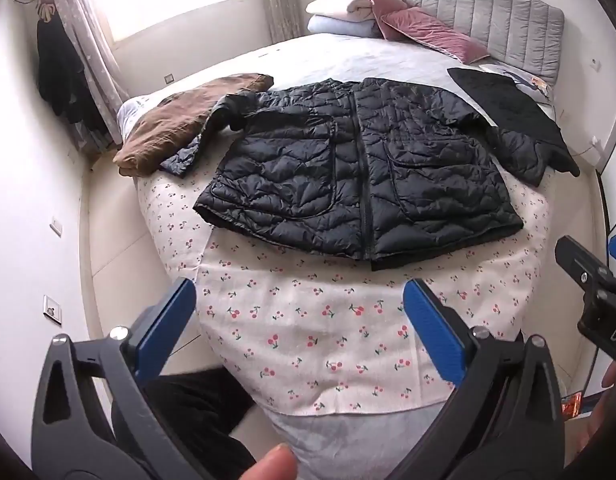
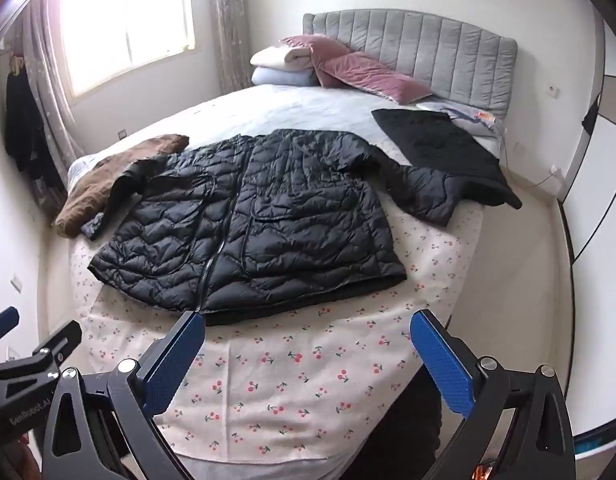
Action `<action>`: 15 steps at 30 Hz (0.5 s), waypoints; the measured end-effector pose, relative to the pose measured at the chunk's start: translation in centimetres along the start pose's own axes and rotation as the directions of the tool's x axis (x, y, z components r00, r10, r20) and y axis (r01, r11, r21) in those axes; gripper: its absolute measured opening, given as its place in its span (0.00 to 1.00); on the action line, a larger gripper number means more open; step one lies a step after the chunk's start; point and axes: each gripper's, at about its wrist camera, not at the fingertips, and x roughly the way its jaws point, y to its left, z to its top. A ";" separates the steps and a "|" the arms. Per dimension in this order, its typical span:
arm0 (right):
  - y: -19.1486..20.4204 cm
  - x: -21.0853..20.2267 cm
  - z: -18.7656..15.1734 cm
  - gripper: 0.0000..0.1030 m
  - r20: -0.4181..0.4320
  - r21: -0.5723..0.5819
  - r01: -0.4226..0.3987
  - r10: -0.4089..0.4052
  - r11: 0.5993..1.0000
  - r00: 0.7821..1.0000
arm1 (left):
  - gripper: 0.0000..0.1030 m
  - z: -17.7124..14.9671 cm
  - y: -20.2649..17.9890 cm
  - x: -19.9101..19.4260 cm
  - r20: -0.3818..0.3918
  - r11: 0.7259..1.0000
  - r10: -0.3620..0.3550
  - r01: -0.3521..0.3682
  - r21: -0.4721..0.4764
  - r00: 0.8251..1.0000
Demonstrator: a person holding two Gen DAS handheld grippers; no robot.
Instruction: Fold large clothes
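A black quilted puffer jacket point(image 1: 356, 168) point(image 2: 251, 216) lies flat and zipped on the bed, hem toward me and both sleeves spread out to the sides. My left gripper point(image 1: 299, 304) hovers open above the cherry-print sheet point(image 1: 308, 320), short of the jacket's hem, with nothing between its blue pads. My right gripper point(image 2: 308, 340) is open too and holds nothing; its left pad sits just before the hem near the zipper's end. Each gripper shows at the edge of the other's view.
A brown garment point(image 1: 179, 128) point(image 2: 107, 180) lies under the jacket's left sleeve. A black folded cloth point(image 1: 504, 100) point(image 2: 440, 140) lies under the right sleeve. Pink pillows point(image 2: 364, 72) and folded blankets point(image 2: 279, 64) sit by the grey headboard point(image 2: 428, 44). Floor surrounds the bed.
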 end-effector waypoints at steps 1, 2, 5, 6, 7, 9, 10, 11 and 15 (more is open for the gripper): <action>-0.2 -0.4 -0.1 1.00 -0.001 0.003 0.002 -0.002 1.000 1.000 | 1.00 0.0 -0.1 -0.1 -0.003 1.000 -0.011 0.011 -0.001 1.000; 0.0 -0.5 -0.3 1.00 -0.001 0.001 0.010 -0.010 1.000 1.000 | 1.00 -0.1 -0.2 -0.2 -0.006 1.000 -0.025 0.025 -0.002 1.000; 0.0 -1.0 -0.6 1.00 0.001 0.005 0.030 -0.030 1.000 1.000 | 1.00 -0.4 0.4 0.5 -0.015 0.998 -0.058 0.058 -0.008 0.998; 0.0 -1.1 -0.8 1.00 -0.001 0.006 0.035 -0.035 0.999 0.999 | 1.00 -0.4 0.3 0.7 -0.016 0.998 -0.064 0.064 -0.008 0.998; 0.2 -1.0 -1.0 1.00 -0.003 0.005 0.041 -0.041 0.999 0.999 | 1.00 -0.6 0.4 0.6 -0.011 0.997 -0.073 0.073 -0.008 0.997; 0.7 -0.8 -1.0 1.00 -0.005 -0.007 0.048 -0.048 0.999 0.999 | 1.00 -0.3 0.1 0.9 -0.012 0.996 -0.092 0.092 0.007 0.996; 0.9 -0.6 -0.8 1.00 -0.002 -0.017 0.054 -0.054 0.998 0.999 | 1.00 -0.1 0.1 1.0 -0.012 0.995 -0.098 0.098 0.012 0.995; 1.0 -0.4 -0.7 1.00 -0.001 -0.020 0.058 -0.058 0.998 0.998 | 1.00 0.1 0.1 1.2 -0.014 0.995 -0.100 0.100 0.013 0.995; 0.9 1.2 0.1 1.00 -0.021 -0.007 0.047 -0.047 0.999 0.999 | 1.00 1.5 0.1 2.8 -0.028 0.993 -0.113 0.114 0.009 0.993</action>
